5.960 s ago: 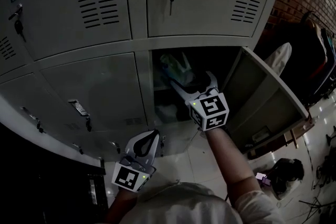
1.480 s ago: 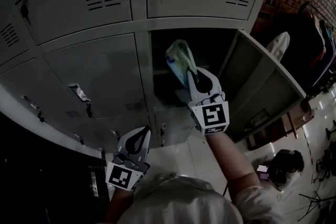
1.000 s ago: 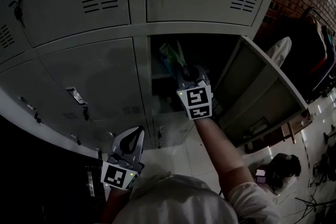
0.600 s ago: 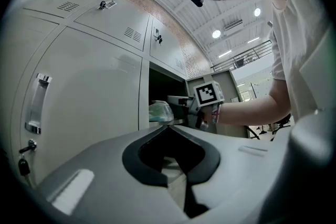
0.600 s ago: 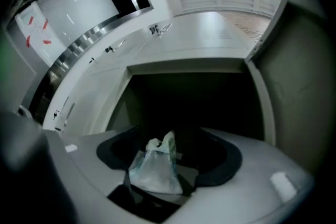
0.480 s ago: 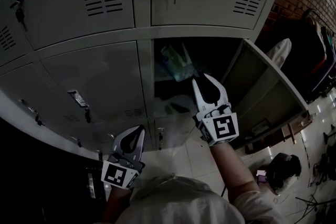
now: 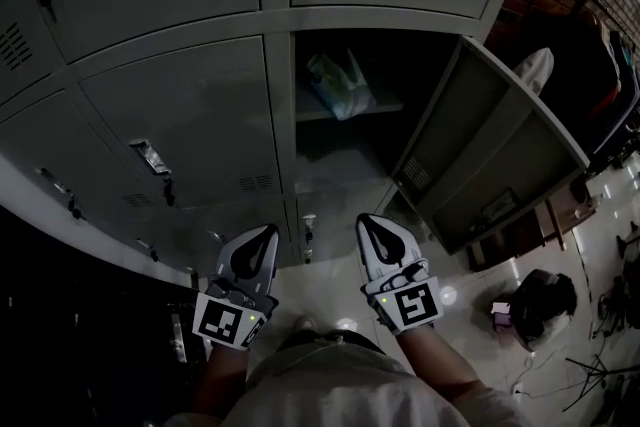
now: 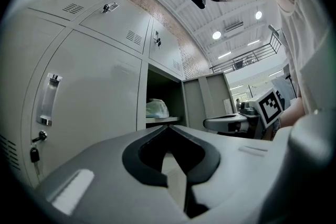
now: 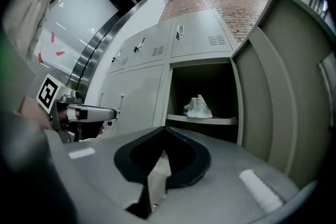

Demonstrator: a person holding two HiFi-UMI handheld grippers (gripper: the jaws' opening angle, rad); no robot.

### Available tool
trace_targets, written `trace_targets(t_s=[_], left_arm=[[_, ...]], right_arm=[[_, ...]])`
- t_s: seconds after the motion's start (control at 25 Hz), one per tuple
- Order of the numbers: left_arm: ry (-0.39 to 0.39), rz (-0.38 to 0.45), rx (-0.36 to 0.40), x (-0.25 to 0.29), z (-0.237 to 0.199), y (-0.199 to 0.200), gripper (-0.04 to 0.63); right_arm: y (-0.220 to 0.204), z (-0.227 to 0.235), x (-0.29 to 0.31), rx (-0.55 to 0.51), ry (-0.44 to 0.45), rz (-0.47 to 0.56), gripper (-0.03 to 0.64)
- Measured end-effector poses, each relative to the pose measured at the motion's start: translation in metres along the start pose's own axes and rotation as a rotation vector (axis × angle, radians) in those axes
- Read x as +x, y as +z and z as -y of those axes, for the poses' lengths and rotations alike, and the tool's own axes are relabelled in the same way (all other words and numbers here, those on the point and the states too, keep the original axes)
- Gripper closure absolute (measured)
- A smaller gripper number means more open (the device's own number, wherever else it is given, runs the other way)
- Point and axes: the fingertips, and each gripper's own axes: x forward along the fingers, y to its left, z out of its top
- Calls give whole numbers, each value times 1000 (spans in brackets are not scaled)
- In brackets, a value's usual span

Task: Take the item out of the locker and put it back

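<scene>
My right gripper drawn back from the locker mouth where it was half a second ago, now low at 6 o'clock beside my left gripper, both with jaws together and empty, plastic bag on the shelf inside the open locker at 12 o'clock, door swung out toward 2 o'clock.

Pale crumpled plastic bag on shelf inside open grey metal locker.
Locker door swung out to the right. Low in front, over pale tiled floor: left gripper and right gripper, side by side, jaws together, nothing held, well apart from bag.
</scene>
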Motion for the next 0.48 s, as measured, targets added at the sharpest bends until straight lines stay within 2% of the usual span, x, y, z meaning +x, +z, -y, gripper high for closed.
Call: trace_targets(t_s=[0.24, 0.48], left_arm=[[0, -13, 22, -36, 58, 4, 617], [20, -26, 29, -81, 154, 9, 617]], right_arm=[[-2, -14, -66, 27, 17, -2, 617], [-4, -37, -160, 66, 68, -22, 617]])
